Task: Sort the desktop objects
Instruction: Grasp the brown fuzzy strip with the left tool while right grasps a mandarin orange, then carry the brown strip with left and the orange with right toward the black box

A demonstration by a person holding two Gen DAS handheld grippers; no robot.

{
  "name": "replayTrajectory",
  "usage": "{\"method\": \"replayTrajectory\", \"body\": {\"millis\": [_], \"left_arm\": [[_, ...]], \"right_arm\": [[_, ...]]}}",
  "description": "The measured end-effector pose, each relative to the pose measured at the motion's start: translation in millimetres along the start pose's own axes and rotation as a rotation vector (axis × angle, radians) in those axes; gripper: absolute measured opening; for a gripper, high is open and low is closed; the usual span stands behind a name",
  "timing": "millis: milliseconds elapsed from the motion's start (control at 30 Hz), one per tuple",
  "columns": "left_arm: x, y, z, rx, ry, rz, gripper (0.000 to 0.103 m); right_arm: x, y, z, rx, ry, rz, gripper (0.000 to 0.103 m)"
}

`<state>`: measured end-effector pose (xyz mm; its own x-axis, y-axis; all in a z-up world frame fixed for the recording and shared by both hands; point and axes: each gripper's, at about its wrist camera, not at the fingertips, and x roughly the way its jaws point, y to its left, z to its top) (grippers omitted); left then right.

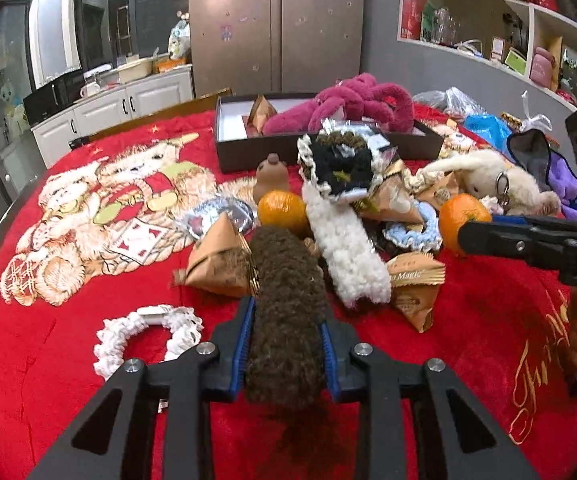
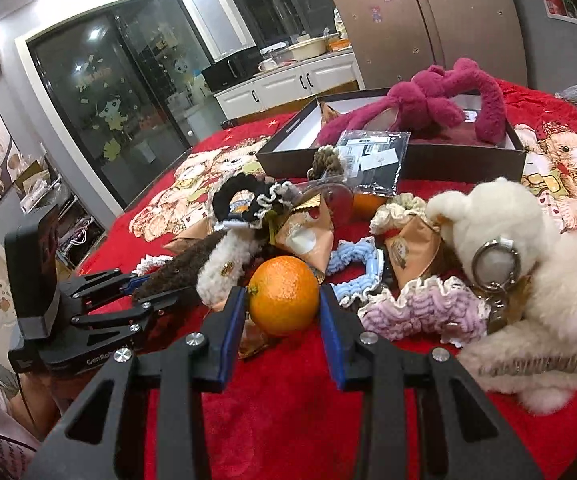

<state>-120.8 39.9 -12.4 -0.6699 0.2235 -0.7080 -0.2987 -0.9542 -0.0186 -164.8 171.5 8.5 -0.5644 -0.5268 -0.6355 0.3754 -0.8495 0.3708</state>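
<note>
Now orange (image 2: pixel 283 295) between right claw (image 2: pixel 282 312) pads

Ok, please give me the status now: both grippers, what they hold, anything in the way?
Left gripper shut on brown fuzzy clip. Right gripper shut on orange. Pile crowds both: white fuzzy clip, snack packets, scrunchies. Open box behind.

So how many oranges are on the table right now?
2: one orange between the right gripper pads; a second orange behind the brown plush. Clutter may hide more.
</note>
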Motion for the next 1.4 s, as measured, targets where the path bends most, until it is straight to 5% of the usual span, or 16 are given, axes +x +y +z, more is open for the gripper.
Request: {"method": "replayTrajectory", "body": {"millis": [700,1400], "left_arm": [[-66,16,17,-0.042,-0.24,0.037,0.029],[-68,1,11,-0.022,-0.25,0.024,0.029]], "right_arm": [[-29,14,5,-0.042,-0.108,0.002,0.037],[-45,24,7,-0.104,-0.16,-0.058,0.037]]}}
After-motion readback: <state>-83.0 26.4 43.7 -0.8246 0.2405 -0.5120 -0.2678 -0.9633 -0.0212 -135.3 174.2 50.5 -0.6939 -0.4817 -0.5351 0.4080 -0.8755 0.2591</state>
